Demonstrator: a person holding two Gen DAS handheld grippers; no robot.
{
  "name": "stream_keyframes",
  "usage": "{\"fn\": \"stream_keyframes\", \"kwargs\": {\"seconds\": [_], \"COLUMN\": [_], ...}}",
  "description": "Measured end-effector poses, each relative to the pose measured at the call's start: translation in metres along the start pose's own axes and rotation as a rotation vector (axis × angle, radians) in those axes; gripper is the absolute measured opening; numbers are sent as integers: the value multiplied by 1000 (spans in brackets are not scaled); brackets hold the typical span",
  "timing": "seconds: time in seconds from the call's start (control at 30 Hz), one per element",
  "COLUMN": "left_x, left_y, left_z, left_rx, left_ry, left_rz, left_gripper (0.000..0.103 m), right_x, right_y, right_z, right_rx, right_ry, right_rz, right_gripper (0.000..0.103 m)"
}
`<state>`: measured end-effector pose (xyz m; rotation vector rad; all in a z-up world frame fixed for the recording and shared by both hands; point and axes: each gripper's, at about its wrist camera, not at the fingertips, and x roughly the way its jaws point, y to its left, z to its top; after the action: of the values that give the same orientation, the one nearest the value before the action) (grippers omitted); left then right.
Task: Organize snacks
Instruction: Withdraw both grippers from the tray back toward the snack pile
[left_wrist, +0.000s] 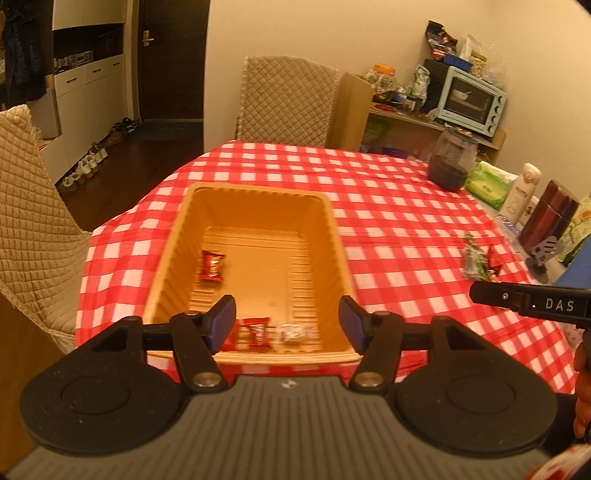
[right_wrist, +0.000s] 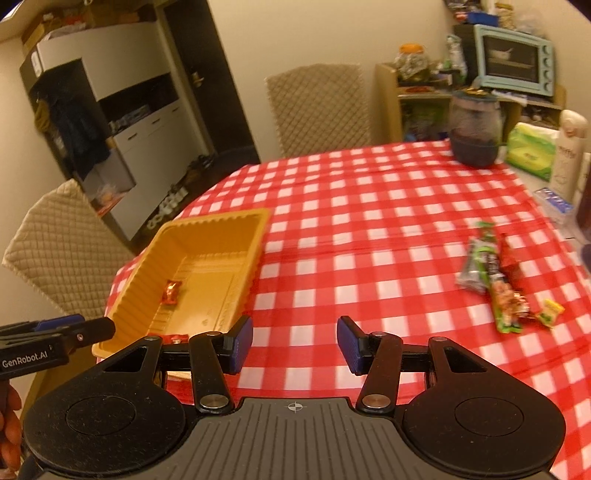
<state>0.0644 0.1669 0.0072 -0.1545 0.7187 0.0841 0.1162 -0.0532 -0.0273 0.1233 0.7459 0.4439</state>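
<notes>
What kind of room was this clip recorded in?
Most likely a home dining area. A table in a red checked cloth has quilted-cover chairs around it, a toaster oven sits on a cluttered shelf behind, and shoes line the floor near a door.

A red-checked tablecloth (left_wrist: 388, 206) is spread over the table. Quilted beige chairs (left_wrist: 286, 99) are set at 12 and 9 o'clock. A blue toaster oven (left_wrist: 471, 99) is seen at 2 o'clock, white cabinets (left_wrist: 88, 99) at 10 o'clock.
</notes>
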Motion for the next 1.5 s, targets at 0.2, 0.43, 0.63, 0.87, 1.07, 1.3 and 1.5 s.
{"fn": "stream_keyframes", "kwargs": {"seconds": [0.2, 0.43, 0.63, 0.87, 1.07, 1.3, 1.5], "left_x": [-8, -8, 3, 20, 32, 46, 70], "left_y": [-32, -63, -88, -123, -151, -183, -208], "left_z": [0, -1, -2, -1, 0, 0, -1], "left_rx": [42, 41, 26, 54, 96, 148, 181], "left_ry": [-12, -17, -5, 1, -7, 4, 50], "left_rz": [-46, -104, -157, -191, -207, -213, -221], "left_gripper": [69, 84, 91, 96, 97, 97, 98], "right_x": [-32, -65, -85, -99, -110, -114, -98], "right_y": [-22, -53, -85, -127, -151, -172, -199], "right_z": [1, -4, -11, -20, -23, -22, -23], "right_rx": [36, 70, 100, 170, 202, 204, 229], "right_ry": [-42, -84, -102, -107, -112, -115, -110], "right_rz": [-43, -114, -189, -272, -317, -336, -329], "right_gripper": [51, 51, 51, 52, 53, 53, 53]}}
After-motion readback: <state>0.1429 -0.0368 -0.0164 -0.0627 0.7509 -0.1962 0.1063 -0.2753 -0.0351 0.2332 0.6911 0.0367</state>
